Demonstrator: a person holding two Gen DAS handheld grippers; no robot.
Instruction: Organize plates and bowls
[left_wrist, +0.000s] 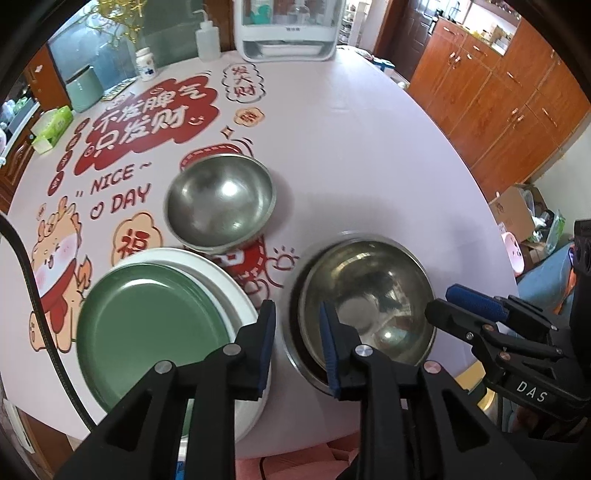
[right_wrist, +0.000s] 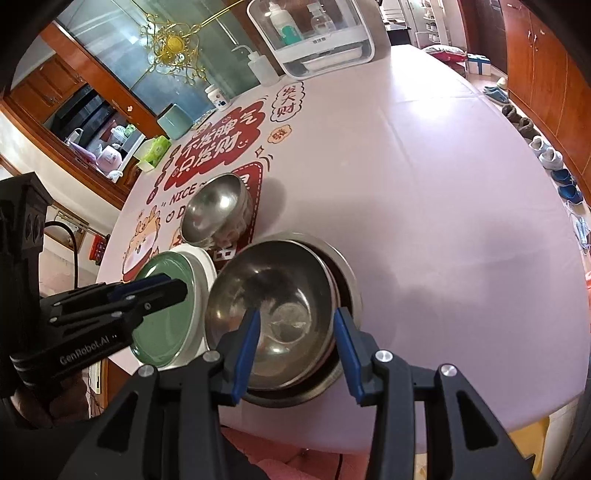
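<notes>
Both pairs of blue-padded fingers hold nothing: the left gripper (left_wrist: 297, 339) stands narrowly parted beside the nested steel bowls (left_wrist: 365, 302), the right gripper (right_wrist: 297, 350) wider, above them. Left of those bowls a green plate (left_wrist: 147, 328) lies on a white plate (left_wrist: 225, 284); behind them sits a lone steel bowl (left_wrist: 221, 201).
</notes>
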